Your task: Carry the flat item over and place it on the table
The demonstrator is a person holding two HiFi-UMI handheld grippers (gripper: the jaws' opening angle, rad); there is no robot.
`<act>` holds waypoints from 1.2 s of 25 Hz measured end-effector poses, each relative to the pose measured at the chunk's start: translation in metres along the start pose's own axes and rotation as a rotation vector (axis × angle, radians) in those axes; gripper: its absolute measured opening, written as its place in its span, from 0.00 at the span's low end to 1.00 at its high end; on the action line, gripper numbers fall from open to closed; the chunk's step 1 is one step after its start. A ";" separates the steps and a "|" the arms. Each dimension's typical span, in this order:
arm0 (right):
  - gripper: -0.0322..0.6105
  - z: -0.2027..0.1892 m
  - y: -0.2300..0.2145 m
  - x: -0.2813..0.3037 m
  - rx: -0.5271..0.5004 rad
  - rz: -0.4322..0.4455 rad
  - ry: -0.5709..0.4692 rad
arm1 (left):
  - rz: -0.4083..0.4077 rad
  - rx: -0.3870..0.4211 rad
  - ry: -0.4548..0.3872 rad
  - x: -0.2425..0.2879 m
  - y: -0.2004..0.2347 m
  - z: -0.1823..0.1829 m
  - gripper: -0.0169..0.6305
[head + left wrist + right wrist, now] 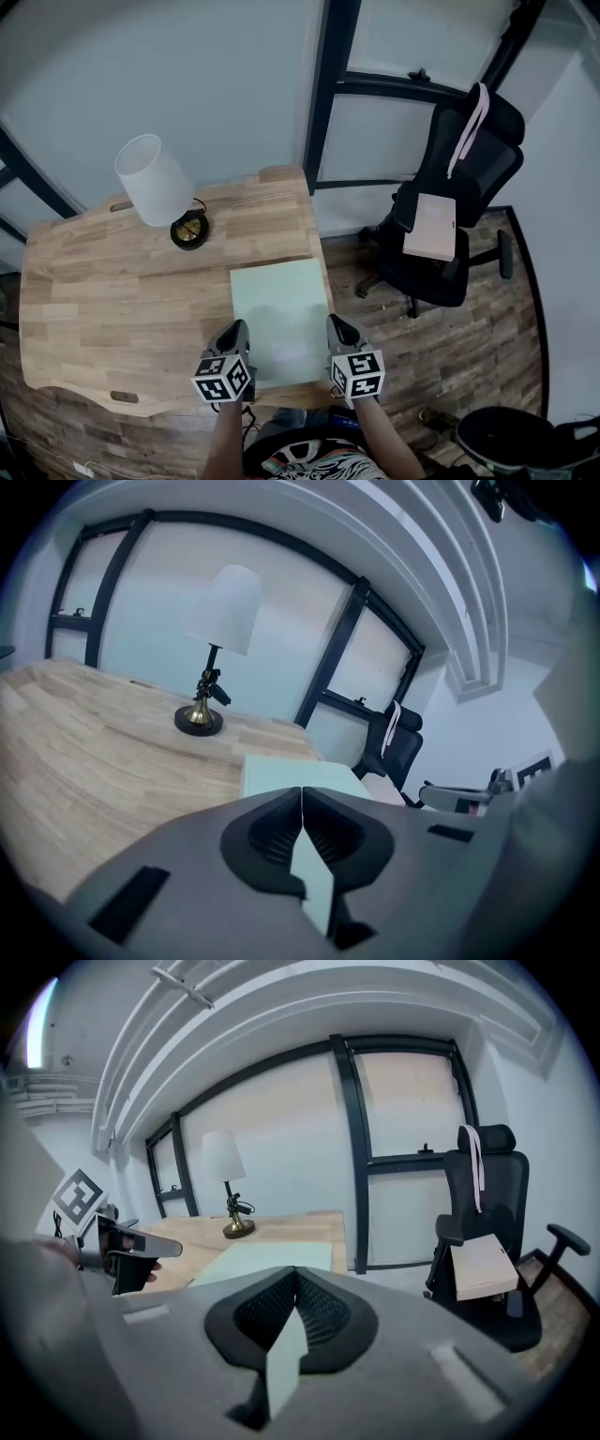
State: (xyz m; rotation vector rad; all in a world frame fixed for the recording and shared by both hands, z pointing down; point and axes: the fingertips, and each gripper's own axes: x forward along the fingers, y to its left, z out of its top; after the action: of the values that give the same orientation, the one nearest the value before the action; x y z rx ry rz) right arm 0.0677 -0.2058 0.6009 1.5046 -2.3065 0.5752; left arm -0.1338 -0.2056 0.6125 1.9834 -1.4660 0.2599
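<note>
I hold the grey left gripper [236, 328] and the grey right gripper [339, 325] side by side, pointing forward. Their jaws are clamped on opposite edges of the pale green flat sheet [279, 309].

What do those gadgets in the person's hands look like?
Two matching handheld tools. The left gripper and right gripper each have a grey body, dark ribbed jaws tapering to a point, and a white cube printed with black square markers. The person wears a patterned top.
</note>
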 end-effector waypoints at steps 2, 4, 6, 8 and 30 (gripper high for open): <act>0.06 0.009 0.003 -0.005 -0.004 0.009 -0.033 | -0.010 0.021 -0.027 -0.005 -0.008 0.008 0.04; 0.06 0.017 0.005 -0.011 -0.008 0.004 -0.058 | -0.048 0.027 -0.052 -0.012 -0.020 0.017 0.04; 0.06 0.023 0.007 -0.016 -0.020 -0.010 -0.073 | -0.104 0.017 -0.080 -0.019 -0.031 0.027 0.04; 0.06 0.028 0.009 -0.021 -0.025 -0.019 -0.083 | -0.127 0.018 -0.113 -0.026 -0.038 0.038 0.04; 0.06 0.060 0.039 -0.064 -0.043 0.025 -0.192 | -0.079 0.108 -0.276 -0.074 -0.056 0.075 0.04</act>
State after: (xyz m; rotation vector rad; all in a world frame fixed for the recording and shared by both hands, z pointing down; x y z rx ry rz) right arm 0.0539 -0.1715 0.5126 1.5747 -2.4671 0.3997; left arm -0.1250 -0.1837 0.4950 2.2297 -1.5652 0.0314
